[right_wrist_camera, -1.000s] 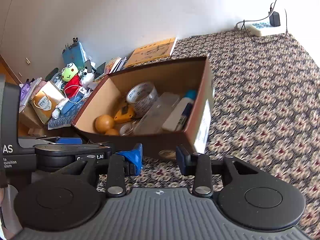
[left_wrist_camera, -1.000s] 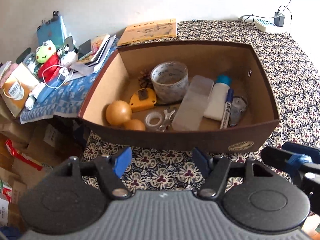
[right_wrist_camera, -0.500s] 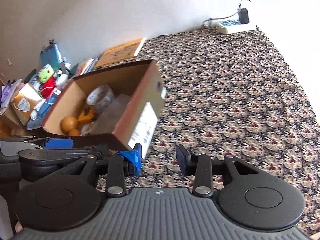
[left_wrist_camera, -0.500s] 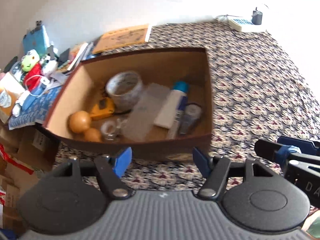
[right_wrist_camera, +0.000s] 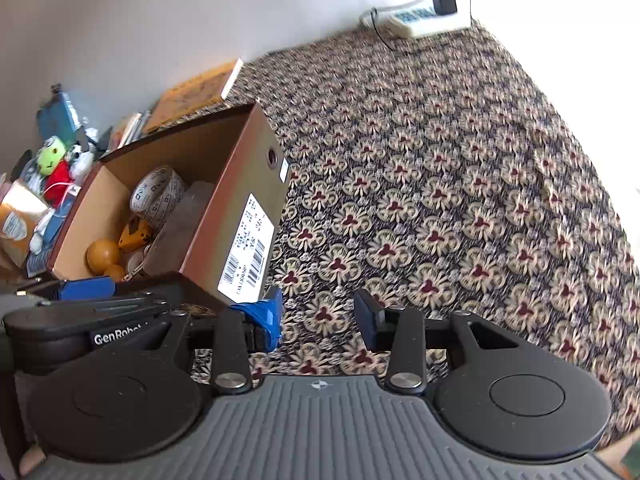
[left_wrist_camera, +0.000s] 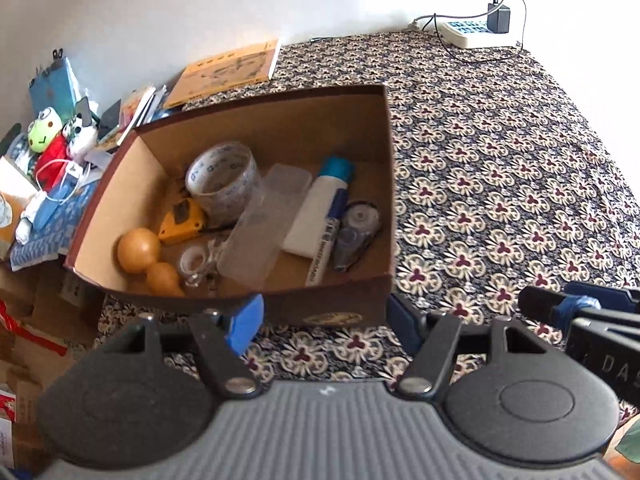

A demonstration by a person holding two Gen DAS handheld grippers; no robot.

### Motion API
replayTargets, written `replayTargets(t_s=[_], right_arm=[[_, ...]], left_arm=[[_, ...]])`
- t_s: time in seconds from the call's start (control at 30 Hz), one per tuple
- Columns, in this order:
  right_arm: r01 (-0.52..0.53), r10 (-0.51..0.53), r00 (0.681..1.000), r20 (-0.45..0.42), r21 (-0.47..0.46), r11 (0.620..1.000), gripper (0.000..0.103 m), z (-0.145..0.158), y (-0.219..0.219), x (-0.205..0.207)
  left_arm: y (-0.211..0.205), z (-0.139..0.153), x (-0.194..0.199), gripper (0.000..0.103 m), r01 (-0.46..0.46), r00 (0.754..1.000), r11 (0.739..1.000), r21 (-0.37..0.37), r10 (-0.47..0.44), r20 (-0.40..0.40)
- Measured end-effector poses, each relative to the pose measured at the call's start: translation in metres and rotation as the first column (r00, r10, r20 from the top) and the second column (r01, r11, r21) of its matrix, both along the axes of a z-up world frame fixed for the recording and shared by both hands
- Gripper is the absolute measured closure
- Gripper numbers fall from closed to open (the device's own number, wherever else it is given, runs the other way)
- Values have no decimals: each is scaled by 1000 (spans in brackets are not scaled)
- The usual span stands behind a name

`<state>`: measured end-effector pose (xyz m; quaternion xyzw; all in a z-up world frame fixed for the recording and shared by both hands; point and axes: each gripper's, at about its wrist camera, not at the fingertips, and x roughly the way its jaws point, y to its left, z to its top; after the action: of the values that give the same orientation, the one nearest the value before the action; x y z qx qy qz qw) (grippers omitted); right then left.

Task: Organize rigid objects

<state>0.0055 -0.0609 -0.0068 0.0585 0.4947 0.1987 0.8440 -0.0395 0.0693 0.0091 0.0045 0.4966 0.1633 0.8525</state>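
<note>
Sitting left of centre in the left wrist view, a brown cardboard box point(left_wrist_camera: 280, 128) is seen on the patterned cloth point(left_wrist_camera: 500, 184), holding a packing tape roll point(left_wrist_camera: 224, 178), a marker point(left_wrist_camera: 328, 236), a yellow tape measure point(left_wrist_camera: 180, 220) and what may be a correction tape point(left_wrist_camera: 358, 226). The left gripper point(left_wrist_camera: 324, 322) is held apart, empty. The right gripper point(right_wrist_camera: 318, 320) has just been opening, nothing between its jaws. A power strip point(left_wrist_camera: 476, 34) lies upper right.

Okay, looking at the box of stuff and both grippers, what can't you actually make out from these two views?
- Left wrist view: small clear tape ring and metal piece beside it, partly hidden under the clear plastic case.
- Left wrist view: marker print too small to read.
- Right wrist view: the box wall hides the marker and white tube; label text too small.
- Left wrist view: right gripper cut off by the frame edge.
</note>
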Motion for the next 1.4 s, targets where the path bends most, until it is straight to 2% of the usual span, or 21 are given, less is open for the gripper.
replayTargets(t_s=[0.1,0.23,0.3,0.43,0.53,0.7,0.87,1.2,1.4], right_arm=[[9,-9,1000,2,32,999,79,10,18,0],[17,-19,998,56,42,999,79,25,49,1],[37,-41,995,90,48,998,78,31,62,-1],[60,-66,988,137,49,997,78,39,83,0],[87,-95,985,143,65,994,78,40,96,5],[90,-103,980,168,85,992,77,41,121,9],[62,-76,987,143,97,993,77,34,145,16],[21,-31,990,138,72,997,76,10,175,32],[19,-24,993,116,43,999,75,-5,184,45]], left_arm=[[15,3,2,33,22,1000,1000,-6,-22,0],[43,12,4,32,78,997,993,-86,-79,-4],[51,17,2,32,122,992,988,-97,-122,11],[67,31,-5,32,233,972,956,-179,-229,44],[79,42,-6,32,256,966,955,-149,-246,83],[112,39,6,32,211,976,973,-91,-204,81],[139,27,19,32,156,986,987,-33,-153,67],[179,-3,42,32,113,993,993,-43,-112,20],[189,-18,57,32,99,995,994,-47,-99,7]])
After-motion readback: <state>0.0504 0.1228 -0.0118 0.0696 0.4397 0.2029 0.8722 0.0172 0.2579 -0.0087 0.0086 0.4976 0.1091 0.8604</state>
